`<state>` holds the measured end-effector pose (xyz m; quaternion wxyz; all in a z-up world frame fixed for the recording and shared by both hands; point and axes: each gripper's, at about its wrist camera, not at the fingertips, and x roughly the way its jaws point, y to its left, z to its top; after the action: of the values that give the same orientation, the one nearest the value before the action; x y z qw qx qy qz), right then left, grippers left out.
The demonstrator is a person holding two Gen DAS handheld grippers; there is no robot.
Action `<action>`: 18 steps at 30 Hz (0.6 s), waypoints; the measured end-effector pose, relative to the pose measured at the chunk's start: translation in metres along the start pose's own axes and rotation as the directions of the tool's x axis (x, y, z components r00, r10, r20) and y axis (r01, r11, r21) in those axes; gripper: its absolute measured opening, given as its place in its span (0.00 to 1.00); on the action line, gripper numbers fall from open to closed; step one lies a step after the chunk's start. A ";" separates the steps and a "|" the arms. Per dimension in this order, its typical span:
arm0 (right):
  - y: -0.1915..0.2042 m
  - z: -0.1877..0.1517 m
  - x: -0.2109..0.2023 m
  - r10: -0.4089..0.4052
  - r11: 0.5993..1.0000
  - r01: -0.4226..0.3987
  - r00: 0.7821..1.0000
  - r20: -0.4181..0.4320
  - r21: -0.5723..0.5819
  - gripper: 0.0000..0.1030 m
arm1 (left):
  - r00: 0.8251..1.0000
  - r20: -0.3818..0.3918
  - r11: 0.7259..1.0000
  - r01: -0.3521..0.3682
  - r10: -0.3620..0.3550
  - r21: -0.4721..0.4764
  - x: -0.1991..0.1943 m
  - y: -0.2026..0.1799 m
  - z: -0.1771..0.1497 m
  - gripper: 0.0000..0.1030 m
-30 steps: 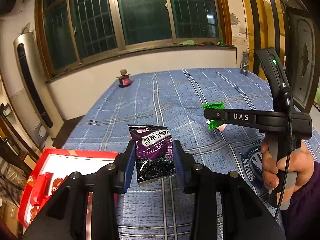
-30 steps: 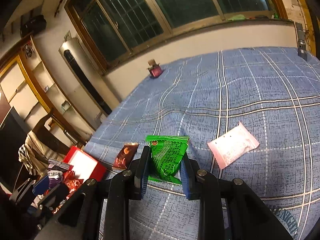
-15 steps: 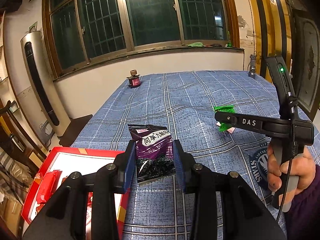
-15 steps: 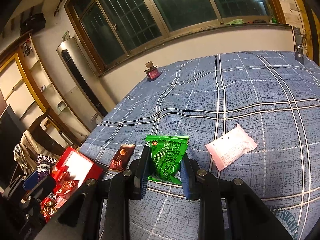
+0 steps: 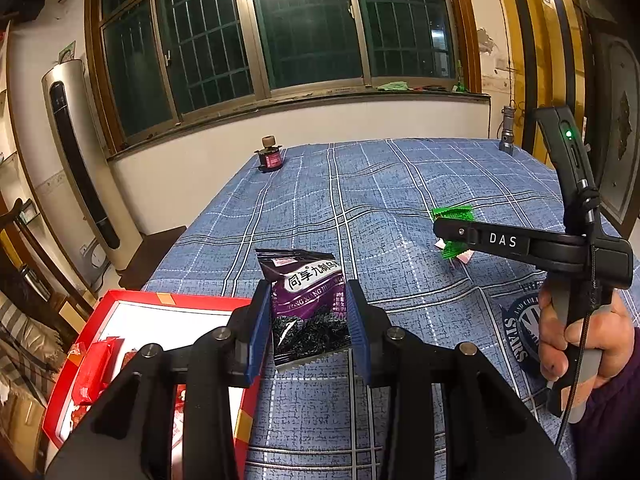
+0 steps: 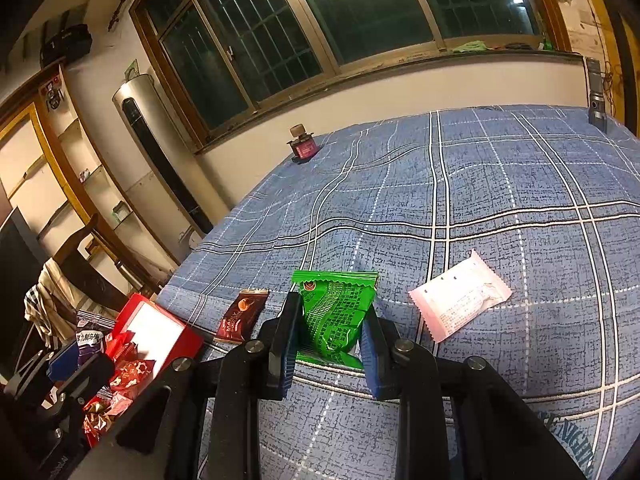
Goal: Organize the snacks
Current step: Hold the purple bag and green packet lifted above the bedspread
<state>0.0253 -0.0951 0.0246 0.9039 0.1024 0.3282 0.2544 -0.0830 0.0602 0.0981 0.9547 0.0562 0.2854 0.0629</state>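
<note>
My left hand-held gripper is clamped on the purple snack packet; blue pads press both its side edges and it stands upright between them, lifted off the counter. Just left and below sits the red box, white inside, with red-wrapped snacks in its near end.

My right hand-held gripper is closed on the green snack packet, which is creased and squeezed between the pads, serrated top edge up. From the left camera I see the same green packet at the tip of that gripper, held above the blue checked cloth, with a hand wrapped round the grip and a green LED lit on its body.

On the cloth just left of the green packet: a brown snack packet, lying flat near the counter edge, beside the red box. To the right, a pink-white snack packet lying flat, apart from the gripper.

Further back, well apart from all that: a small dark red bottle near the far left edge, and a grey flashlight standing at the far right corner. Behind them are the wall, a barred window and a tall floor-standing air conditioner on the left.
</note>
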 end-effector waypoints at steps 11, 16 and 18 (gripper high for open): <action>0.002 -0.001 0.000 -0.009 1.000 0.009 1.000 -0.001 -0.008 0.27 | 1.000 -0.003 1.000 -0.009 0.009 0.000 0.000 0.001 0.000 0.33; 0.002 -0.001 0.001 -0.011 1.000 0.011 1.000 -0.005 -0.010 0.27 | 1.000 -0.007 1.000 -0.012 0.012 -0.002 0.000 0.001 -0.001 0.33; 0.003 -0.001 0.002 -0.014 1.000 0.014 1.000 -0.007 -0.014 0.27 | 1.000 -0.008 1.000 -0.011 0.011 -0.005 0.001 0.002 -0.001 0.33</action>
<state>0.0248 -0.0918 0.0234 0.9053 0.0928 0.3301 0.2506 -0.0834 0.0624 0.0972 0.9533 0.0550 0.2888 0.0693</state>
